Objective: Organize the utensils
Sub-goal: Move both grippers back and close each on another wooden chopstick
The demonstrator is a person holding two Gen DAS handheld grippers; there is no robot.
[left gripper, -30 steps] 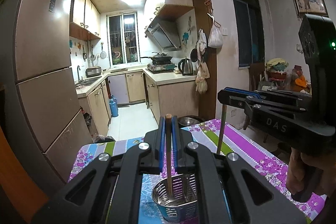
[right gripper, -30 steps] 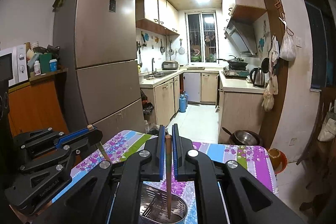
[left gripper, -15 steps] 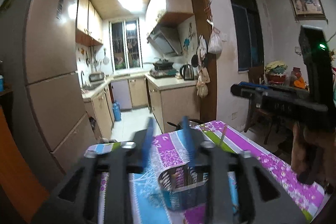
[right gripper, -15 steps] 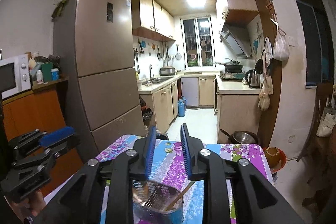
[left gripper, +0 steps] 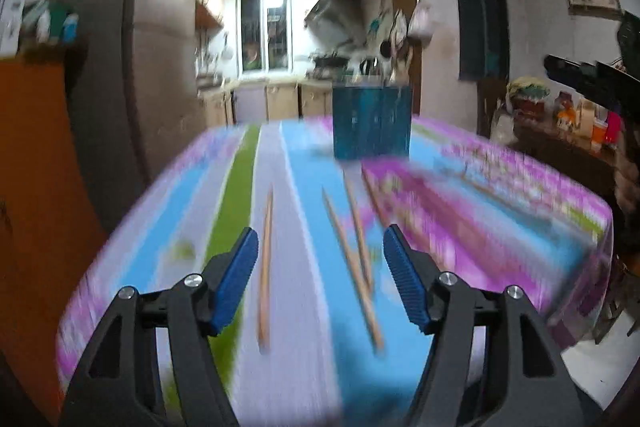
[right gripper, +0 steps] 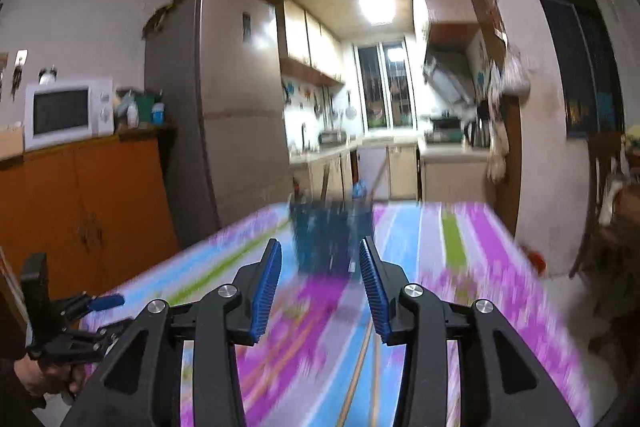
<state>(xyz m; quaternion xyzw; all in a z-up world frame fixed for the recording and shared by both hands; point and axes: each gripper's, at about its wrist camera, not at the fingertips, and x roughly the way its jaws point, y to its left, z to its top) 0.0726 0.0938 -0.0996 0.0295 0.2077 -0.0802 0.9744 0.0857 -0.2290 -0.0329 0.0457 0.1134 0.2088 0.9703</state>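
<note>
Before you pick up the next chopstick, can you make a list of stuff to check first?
1. Left tongs with nothing in them: ok, jaws opening.
2. Right tongs with nothing in them: ok, jaws opening.
3. Chopsticks left on the tablecloth: ok, three show ahead of the left tongs.
4. Utensil holder upright: ok, standing at the far end.
5. One chopstick lined up between the jaws: cannot tell, too blurry.

I find no legible text, label, brand or number in either of my views; motion blur smears every surface, and nothing can be read.
</note>
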